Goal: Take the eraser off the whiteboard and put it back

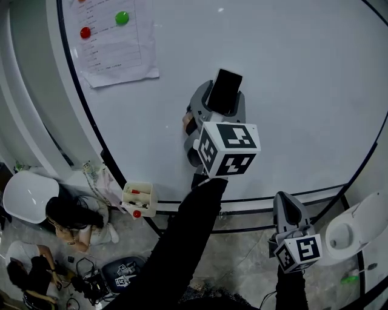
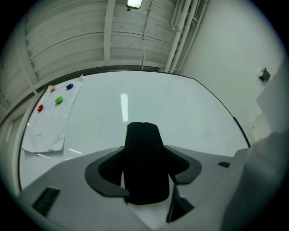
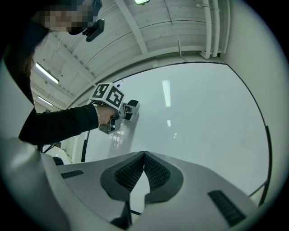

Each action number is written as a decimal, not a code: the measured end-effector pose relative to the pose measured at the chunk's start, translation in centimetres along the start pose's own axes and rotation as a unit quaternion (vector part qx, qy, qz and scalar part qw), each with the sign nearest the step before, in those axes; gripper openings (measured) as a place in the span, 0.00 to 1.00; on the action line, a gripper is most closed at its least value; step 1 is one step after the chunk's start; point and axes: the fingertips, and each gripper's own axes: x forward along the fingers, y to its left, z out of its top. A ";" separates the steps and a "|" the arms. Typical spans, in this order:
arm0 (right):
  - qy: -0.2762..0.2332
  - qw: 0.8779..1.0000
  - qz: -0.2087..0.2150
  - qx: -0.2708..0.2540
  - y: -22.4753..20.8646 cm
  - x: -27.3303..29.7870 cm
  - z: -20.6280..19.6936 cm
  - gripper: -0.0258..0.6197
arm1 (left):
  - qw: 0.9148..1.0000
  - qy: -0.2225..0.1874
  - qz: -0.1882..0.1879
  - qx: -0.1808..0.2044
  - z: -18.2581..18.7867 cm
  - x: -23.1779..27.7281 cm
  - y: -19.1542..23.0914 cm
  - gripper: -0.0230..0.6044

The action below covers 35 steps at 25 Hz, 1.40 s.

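Observation:
A black eraser (image 1: 225, 89) stands against the whiteboard (image 1: 291, 79) near its middle, with my left gripper (image 1: 223, 97) shut on it. In the left gripper view the eraser (image 2: 143, 167) fills the gap between the dark pads (image 2: 108, 169) and sticks out past them toward the board (image 2: 135, 103). My right gripper (image 1: 290, 212) hangs low by the board's bottom edge, and its ribbed pads (image 3: 131, 173) meet at the tip with nothing between them. The right gripper view also shows the left gripper (image 3: 119, 110) against the board.
A paper sheet (image 1: 115, 42) with a red magnet (image 1: 85, 32) and a green magnet (image 1: 122, 17) hangs at the board's upper left. A small marker box (image 1: 138, 198) sits at the lower frame. People sit on the floor (image 1: 73, 218) beside a white chair (image 1: 27, 195); another white seat (image 1: 357, 227) stands at right.

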 end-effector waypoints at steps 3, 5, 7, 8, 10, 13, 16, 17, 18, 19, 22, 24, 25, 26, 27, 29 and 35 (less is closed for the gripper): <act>-0.002 1.000 0.004 0.000 0.3 0.4 0.1 0.05 | 1.000 -0.005 -0.008 0.001 0.0 -0.1 -0.1 0.45; -0.003 1.000 0.007 0.000 0.6 0.6 0.2 0.05 | 1.000 -0.010 -0.016 -0.004 0.1 -0.2 0.1 0.45; -0.002 1.000 0.010 0.000 0.9 0.9 0.1 0.05 | 0.999 -0.024 -0.021 -0.008 0.6 -0.7 0.4 0.45; -0.002 1.000 0.011 0.000 1.0 0.9 0.0 0.05 | 0.999 -0.034 -0.023 -0.006 1.0 -1.2 0.6 0.45; -0.003 1.000 0.013 0.001 1.0 1.1 0.0 0.05 | 0.998 -0.049 -0.025 0.002 1.7 -2.3 0.8 0.45; -0.002 1.000 0.020 0.004 1.4 1.7 -0.1 0.05 | 0.998 -0.058 -0.023 0.002 1.6 -4.3 2.1 0.45; -0.001 0.999 0.035 0.008 2.4 2.6 -0.4 0.05 | 0.998 -0.061 -0.013 -0.003 1.1 -6.4 4.5 0.45; 0.000 0.999 0.041 0.009 2.9 2.9 -0.6 0.05 | 0.998 -0.061 -0.007 -0.004 0.9 -7.2 5.5 0.44; 0.001 0.999 0.049 0.010 3.5 3.3 -0.8 0.05 | 0.998 -0.061 0.001 -0.007 0.5 -8.0 6.6 0.44; 0.002 0.998 0.060 0.012 4.2 3.7 -1.0 0.05 | 0.998 -0.061 0.011 -0.010 0.0 -8.8 7.8 0.44; 0.006 0.996 0.092 0.016 6.6 5.0 -1.6 0.05 | 0.997 -0.062 0.043 -0.016 -1.7 -11.5 11.2 0.44; 0.006 0.994 0.109 0.017 8.1 5.8 -1.8 0.05 | 0.995 -0.070 0.064 -0.018 -3.0 -13.3 13.0 0.44; 0.006 0.993 0.116 0.017 8.8 6.1 -1.9 0.05 | 0.994 -0.073 0.074 -0.022 -3.8 -14.1 13.8 0.44; 0.007 0.992 0.123 0.017 9.4 6.5 -2.1 0.05 | 0.994 -0.070 0.084 -0.026 -4.9 -14.8 14.6 0.44; 0.008 0.991 0.129 0.018 10.0 6.8 -2.2 0.05 | 0.994 -0.061 0.091 -0.029 -6.3 -15.5 15.3 0.44; 0.010 0.990 0.141 0.019 11.1 7.5 -2.6 0.05 | 0.993 -0.039 0.102 -0.033 -9.1 -16.7 16.4 0.44; 0.020 0.987 0.161 0.019 13.6 8.8 -3.6 0.05 | 0.993 0.037 0.108 -0.042 -18.0 -19.9 17.5 0.44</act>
